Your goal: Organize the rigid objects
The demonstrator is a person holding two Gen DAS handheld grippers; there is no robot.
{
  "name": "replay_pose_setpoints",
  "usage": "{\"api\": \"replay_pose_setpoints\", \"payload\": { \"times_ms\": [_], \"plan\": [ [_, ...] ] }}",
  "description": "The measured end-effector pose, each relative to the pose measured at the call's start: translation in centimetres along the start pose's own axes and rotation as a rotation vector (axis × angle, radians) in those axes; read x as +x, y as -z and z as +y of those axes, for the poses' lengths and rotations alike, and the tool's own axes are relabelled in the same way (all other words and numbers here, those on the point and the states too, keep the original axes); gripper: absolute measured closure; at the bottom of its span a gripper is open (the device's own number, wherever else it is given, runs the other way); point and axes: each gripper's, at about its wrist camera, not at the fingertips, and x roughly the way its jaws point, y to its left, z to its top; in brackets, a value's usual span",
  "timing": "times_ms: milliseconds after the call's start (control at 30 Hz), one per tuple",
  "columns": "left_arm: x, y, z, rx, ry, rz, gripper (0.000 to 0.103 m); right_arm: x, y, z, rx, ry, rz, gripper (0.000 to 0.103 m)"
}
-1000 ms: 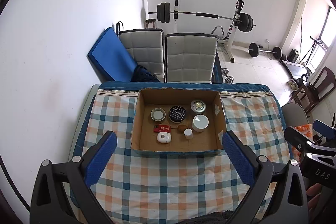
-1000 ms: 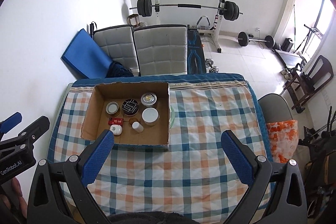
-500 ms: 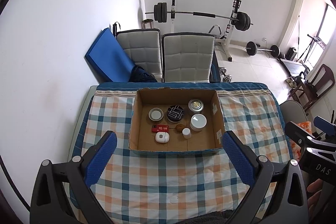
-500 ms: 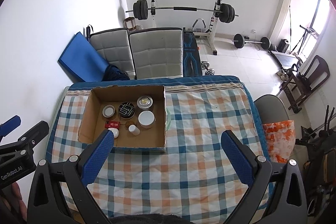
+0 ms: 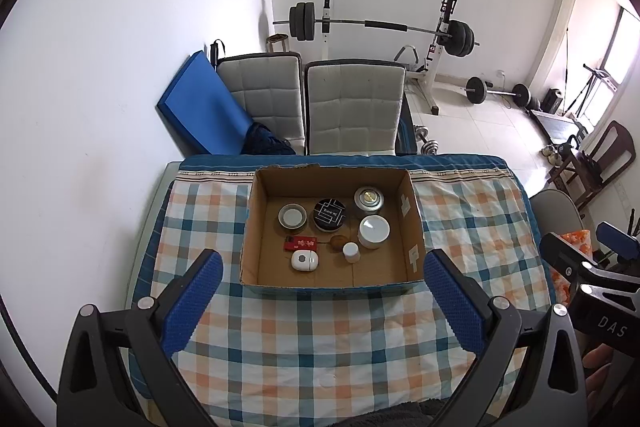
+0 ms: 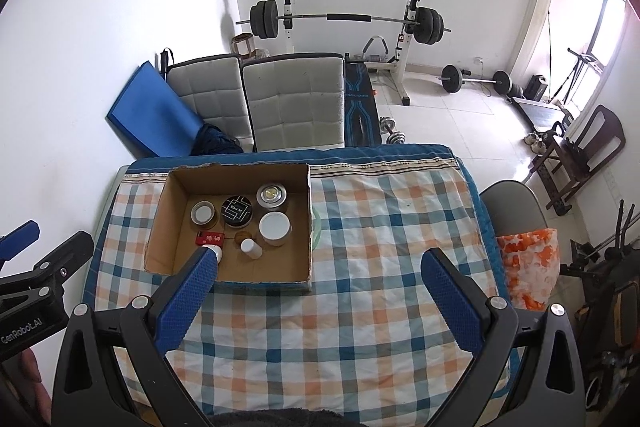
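Note:
An open cardboard box (image 5: 414, 227) (image 6: 160, 211) sits on the checked tablecloth. It holds a black round tin (image 5: 330, 214), a silver tin (image 5: 369, 197), a white-lidded jar (image 5: 374, 231), a small grey tin (image 5: 293, 215), a small white bottle (image 5: 351, 251), a red packet (image 5: 301, 242) and a white oval case (image 5: 305, 260). My left gripper (image 5: 322, 291) is open and empty, high above the table in front of the box. My right gripper (image 6: 318, 287) is open and empty, to the box's right.
The table (image 6: 400, 227) carries a blue, orange and white checked cloth. Two grey chairs (image 5: 352, 107) and a blue mat (image 5: 200, 107) stand behind it. A barbell rack (image 5: 380, 27) is at the far wall. A grey chair (image 6: 516, 203) with an orange cloth is at the right.
Both grippers have pulled back and up from the table, so the box looks smaller. Both stay open and empty. The box contents have not moved.

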Motion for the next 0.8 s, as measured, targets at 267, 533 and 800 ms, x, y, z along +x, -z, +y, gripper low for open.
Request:
{"api": "replay_pose_setpoints", "payload": {
  "times_ms": [267, 533, 800],
  "plan": [
    [0.4, 0.1, -0.2, 0.002, 0.007, 0.008, 0.000, 0.3, 0.4, -0.1, -0.002, -0.002, 0.012, 0.000],
    [0.7, 0.5, -0.5, 0.009, 0.014, 0.016, 0.000, 0.7, 0.6, -0.5, 0.006, -0.005, 0.025, 0.000],
    [1.3, 0.8, -0.8, 0.013, 0.020, 0.027, 0.000, 1.1, 0.9, -0.8, 0.019, 0.002, 0.035, 0.000]
  ]
}}
